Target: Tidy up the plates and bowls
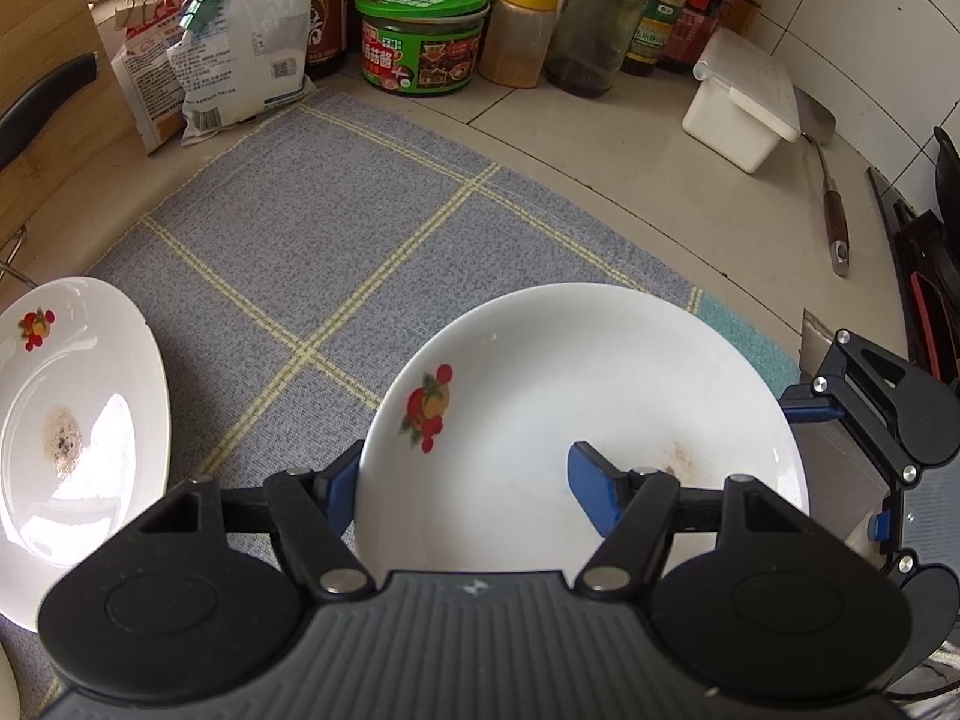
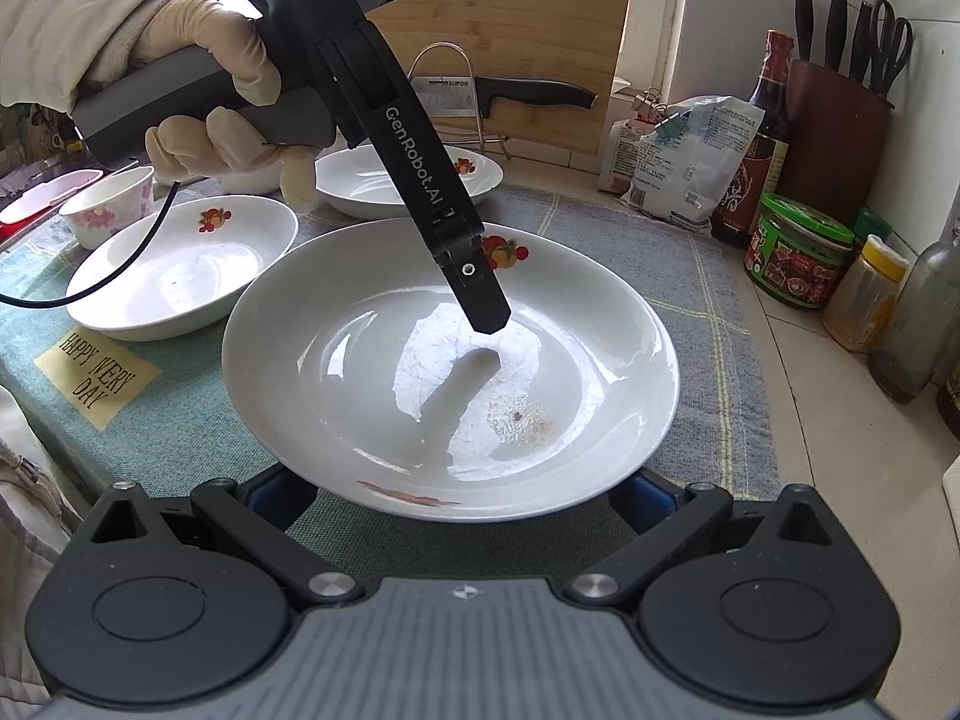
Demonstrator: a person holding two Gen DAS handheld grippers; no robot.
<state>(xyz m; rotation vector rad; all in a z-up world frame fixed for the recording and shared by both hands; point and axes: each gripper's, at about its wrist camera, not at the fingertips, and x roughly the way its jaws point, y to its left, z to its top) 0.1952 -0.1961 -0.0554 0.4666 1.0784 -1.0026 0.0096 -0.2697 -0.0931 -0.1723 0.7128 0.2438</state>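
Note:
A white deep plate (image 1: 570,396) with a fruit decal lies on the grey checked cloth (image 1: 312,228). My left gripper (image 1: 468,492) straddles its near rim: one blue pad sits outside the rim, and the other hovers over the plate floor without pressing. The right wrist view shows that inner finger (image 2: 480,300) poised above the plate (image 2: 372,396). My right gripper (image 2: 465,498) stands wide open, its fingertips hidden under the plate's near rim. Its black body (image 1: 888,414) shows at the plate's right edge. A second stained plate (image 1: 78,420) lies to the left.
Two more decal plates (image 2: 180,264) (image 2: 414,180) and a floral cup (image 2: 111,204) sit behind. Jars and bottles (image 1: 420,36), flour bags (image 1: 228,42), a white box (image 1: 738,102) and a spatula (image 1: 831,204) line the wall. A gloved hand (image 2: 210,60) holds the left gripper; a cleaver rack (image 2: 456,96) stands behind.

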